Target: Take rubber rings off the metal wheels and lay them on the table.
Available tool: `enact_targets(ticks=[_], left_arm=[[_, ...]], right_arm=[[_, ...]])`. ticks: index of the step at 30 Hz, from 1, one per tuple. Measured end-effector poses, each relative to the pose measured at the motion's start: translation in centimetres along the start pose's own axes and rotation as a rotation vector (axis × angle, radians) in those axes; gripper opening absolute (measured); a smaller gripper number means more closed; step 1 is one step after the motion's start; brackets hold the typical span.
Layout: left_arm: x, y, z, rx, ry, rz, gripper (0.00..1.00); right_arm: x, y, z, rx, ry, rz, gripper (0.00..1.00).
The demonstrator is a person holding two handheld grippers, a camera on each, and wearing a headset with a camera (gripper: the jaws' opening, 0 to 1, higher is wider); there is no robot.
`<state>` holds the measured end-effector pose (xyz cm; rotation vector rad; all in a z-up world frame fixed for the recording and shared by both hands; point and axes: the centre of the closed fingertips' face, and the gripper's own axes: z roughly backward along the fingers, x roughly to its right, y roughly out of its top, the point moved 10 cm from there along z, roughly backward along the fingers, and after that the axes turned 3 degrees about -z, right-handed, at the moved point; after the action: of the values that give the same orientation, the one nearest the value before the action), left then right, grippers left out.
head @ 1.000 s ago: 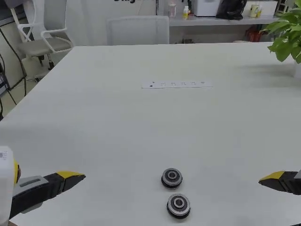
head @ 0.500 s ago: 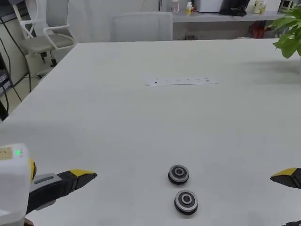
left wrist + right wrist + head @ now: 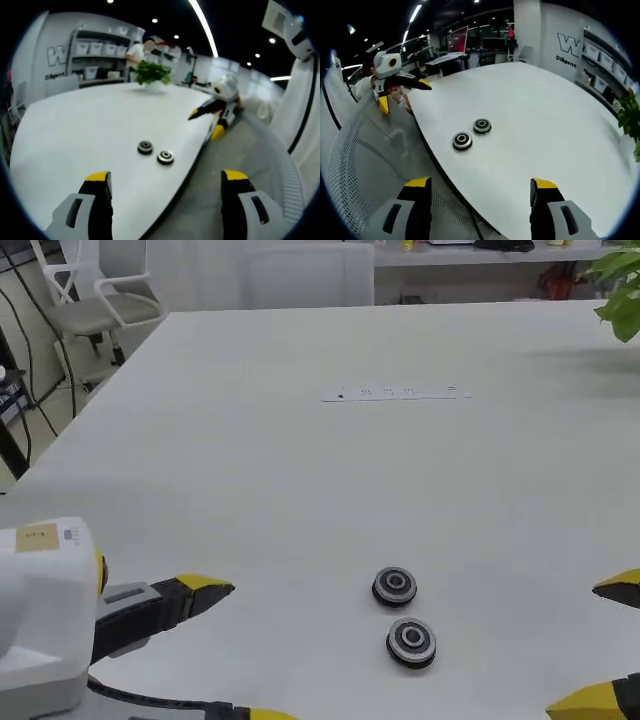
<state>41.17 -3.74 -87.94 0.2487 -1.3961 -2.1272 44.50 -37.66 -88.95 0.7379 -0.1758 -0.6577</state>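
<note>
While left gripper (image 3: 243, 650) and right gripper (image 3: 597, 644) hang wide open, empty, the metal wheels (image 3: 394, 586) lie between them.

Large "W" (image 3: 568, 43) on the wall (image 3: 546, 24)

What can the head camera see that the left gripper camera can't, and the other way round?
Extra in the head view: the power strip set into the table top. Extra in the left gripper view: the ceiling light strip and the shelves of white bins. Shared by both: the far wheel and the near wheel close together on the white table, and the green plant.
</note>
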Motion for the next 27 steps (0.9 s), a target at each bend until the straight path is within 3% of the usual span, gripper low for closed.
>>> enact_targets(ticks=[19,27], left_arm=[[0.0,0.0,-0.1,-0.020,0.002,-0.006,0.91],[-0.2,0.9,0.5,0.049,0.048,-0.046,0.90]], right_arm=[[0.0,0.0,0.1,0.005,0.006,0.003,0.77],[0.0,0.4,0.1,0.020,0.015,-0.004,0.80]])
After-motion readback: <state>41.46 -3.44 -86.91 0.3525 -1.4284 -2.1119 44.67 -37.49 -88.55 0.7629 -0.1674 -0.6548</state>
